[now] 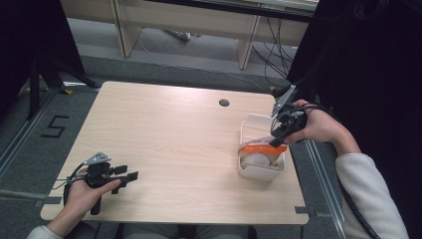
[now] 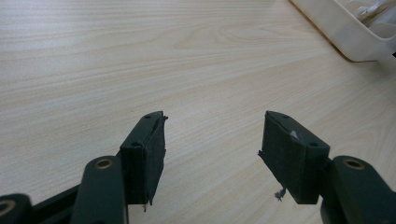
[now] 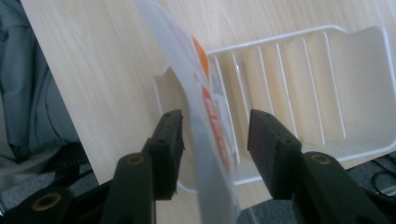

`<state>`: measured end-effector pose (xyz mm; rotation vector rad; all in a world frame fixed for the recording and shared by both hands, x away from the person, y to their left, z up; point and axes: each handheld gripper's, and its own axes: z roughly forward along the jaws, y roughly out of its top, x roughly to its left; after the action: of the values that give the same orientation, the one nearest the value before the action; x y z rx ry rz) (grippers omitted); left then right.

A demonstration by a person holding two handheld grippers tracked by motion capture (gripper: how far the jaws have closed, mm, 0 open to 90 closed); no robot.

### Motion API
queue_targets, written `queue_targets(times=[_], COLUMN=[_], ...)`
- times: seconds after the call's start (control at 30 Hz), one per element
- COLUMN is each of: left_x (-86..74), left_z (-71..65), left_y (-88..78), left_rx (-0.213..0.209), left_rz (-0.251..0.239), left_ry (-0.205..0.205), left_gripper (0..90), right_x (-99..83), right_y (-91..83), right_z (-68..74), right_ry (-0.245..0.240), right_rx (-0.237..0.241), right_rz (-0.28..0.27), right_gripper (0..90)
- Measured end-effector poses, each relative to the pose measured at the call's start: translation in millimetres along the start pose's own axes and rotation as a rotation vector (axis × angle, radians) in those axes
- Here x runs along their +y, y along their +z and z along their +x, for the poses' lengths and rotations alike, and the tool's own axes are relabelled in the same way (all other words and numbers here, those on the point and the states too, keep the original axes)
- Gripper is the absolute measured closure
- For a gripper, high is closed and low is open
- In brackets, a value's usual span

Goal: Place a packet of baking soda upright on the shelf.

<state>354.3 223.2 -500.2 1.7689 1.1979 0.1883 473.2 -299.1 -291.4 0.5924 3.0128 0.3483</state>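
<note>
the right gripper (image 1: 277, 138) is over the white basket (image 1: 247, 123) at the table's (image 1: 174, 134) right edge, its jaws open. a packet (image 3: 205, 121) stands between them, leaning into the basket. the left gripper (image 1: 130, 177) rests near the front left corner, jaws open and empty.

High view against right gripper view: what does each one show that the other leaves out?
High view alone: the left hand-held gripper resting near the table's front left, and a round hole in the tabletop. Right gripper view alone: the basket's ribbed inner wall, and a gap between each pad and the packet. Both: the white basket, the orange-and-white packet, the right hand-held gripper.
</note>
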Motion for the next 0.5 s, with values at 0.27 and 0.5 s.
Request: queue_targets(times=[0.27, 0.5], left_x=[-0.1, -0.1], left_z=[-0.4, -0.3], left_y=[0.3, 0.3], left_rx=[-0.001, -0.001], left_rz=[0.0, 0.0], left_ry=[-0.004, -0.004], left_gripper=[38.7, 38.7], right_x=[10.3, 22.1], right_y=[-7.0, -10.4], right_z=[15.9, 25.0], right_ry=[0.038, 0.153], right_rx=[-0.025, -0.021], right_rz=[-0.112, -0.255], right_gripper=[47.5, 48.7])
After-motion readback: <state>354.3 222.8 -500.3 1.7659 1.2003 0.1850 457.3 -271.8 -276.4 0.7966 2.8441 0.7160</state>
